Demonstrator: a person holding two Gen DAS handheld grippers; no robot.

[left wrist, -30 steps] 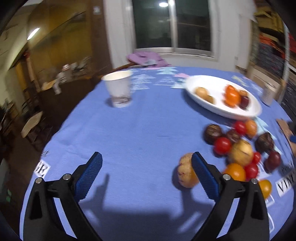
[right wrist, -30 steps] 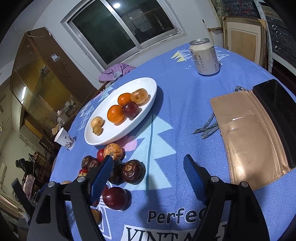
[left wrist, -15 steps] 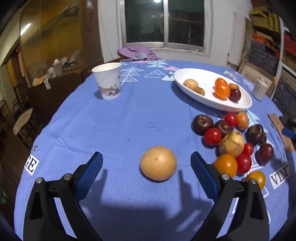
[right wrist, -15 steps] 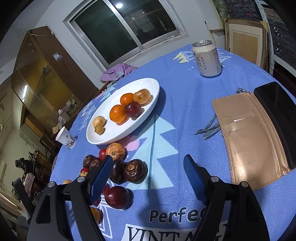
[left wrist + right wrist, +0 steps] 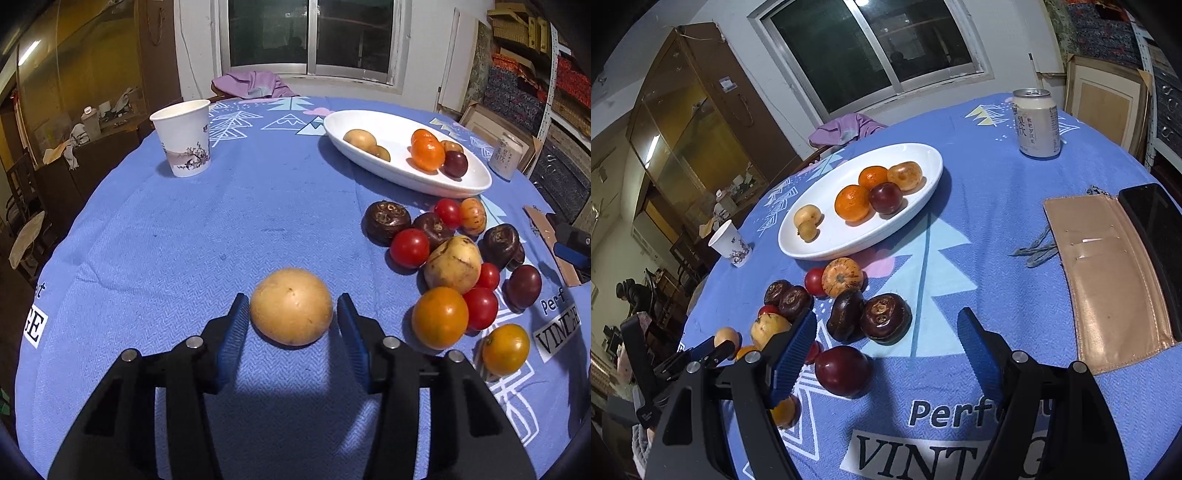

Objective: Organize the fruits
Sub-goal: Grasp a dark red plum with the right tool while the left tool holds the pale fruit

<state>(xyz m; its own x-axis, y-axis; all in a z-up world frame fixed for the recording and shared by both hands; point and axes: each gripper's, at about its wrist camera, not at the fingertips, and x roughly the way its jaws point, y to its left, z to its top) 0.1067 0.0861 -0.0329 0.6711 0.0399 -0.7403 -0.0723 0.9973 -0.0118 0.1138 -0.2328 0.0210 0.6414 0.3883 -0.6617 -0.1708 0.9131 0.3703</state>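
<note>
A round tan fruit (image 5: 291, 306) lies on the blue tablecloth, apart from the pile. My left gripper (image 5: 292, 298) straddles it and its jaws are closing; the blue pads stand just beside the fruit's two sides with a thin gap on the right. To the right lies a pile of red tomatoes (image 5: 409, 247), dark brown fruits (image 5: 386, 221) and orange fruits (image 5: 439, 317). The white oval dish (image 5: 391, 147) holds several fruits. My right gripper (image 5: 886, 317) hangs open above the cloth, with a dark plum (image 5: 842, 369) just inside its left finger.
A paper cup (image 5: 183, 138) stands at the far left of the table and a drink can (image 5: 1036, 123) at the far right. A tan wallet (image 5: 1108, 277) and black phone (image 5: 1156, 229) lie right of my right gripper. A purple cloth (image 5: 251, 83) drapes a chair.
The left gripper swung over so the tan fruit came between its fingers, sank a little, and its jaws narrowed from wide to close around it. The right gripper rolled slightly and stayed open.
</note>
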